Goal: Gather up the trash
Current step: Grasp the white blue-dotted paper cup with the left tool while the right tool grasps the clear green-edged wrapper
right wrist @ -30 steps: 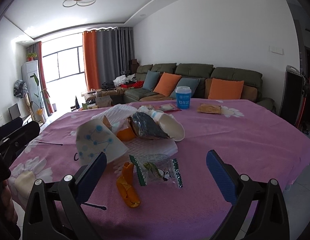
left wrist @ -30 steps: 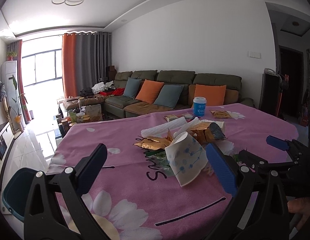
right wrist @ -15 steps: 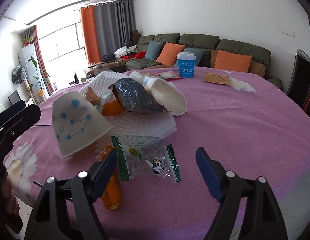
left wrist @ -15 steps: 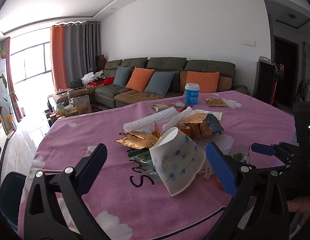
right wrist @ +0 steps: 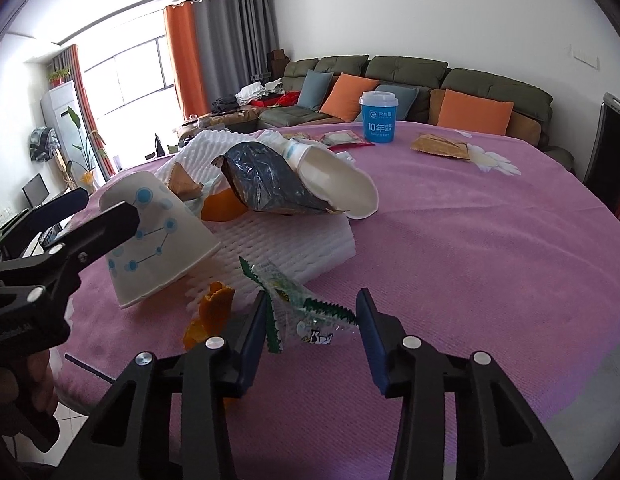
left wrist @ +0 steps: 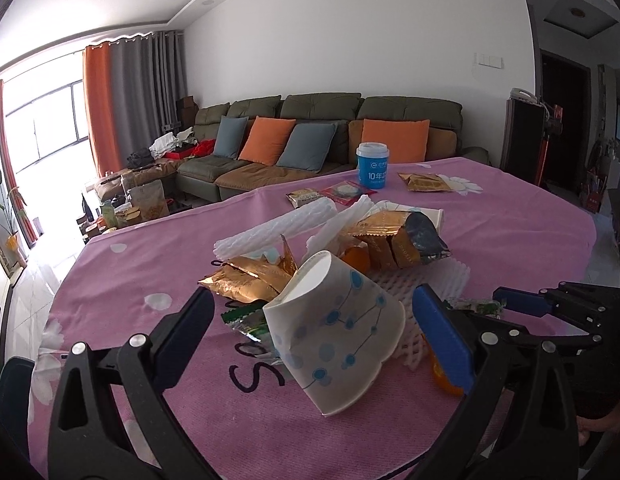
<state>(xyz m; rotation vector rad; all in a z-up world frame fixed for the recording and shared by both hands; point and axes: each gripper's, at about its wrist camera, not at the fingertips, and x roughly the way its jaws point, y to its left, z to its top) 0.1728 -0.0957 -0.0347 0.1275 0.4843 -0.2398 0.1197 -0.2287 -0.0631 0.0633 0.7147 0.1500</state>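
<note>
Clear crinkled candy wrapper, green zigzag ends

My right gripper is closing its jaws around a clear candy wrapper on the pink tablecloth. My left gripper reaches over the tipped paper cup, beside orange peel and white foam netting.

Home living room: sofa, curtains

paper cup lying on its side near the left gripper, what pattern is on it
White paper cup with light blue dots joined by thin dark lines, like a constellation; clearest in the left wrist view.
</note>
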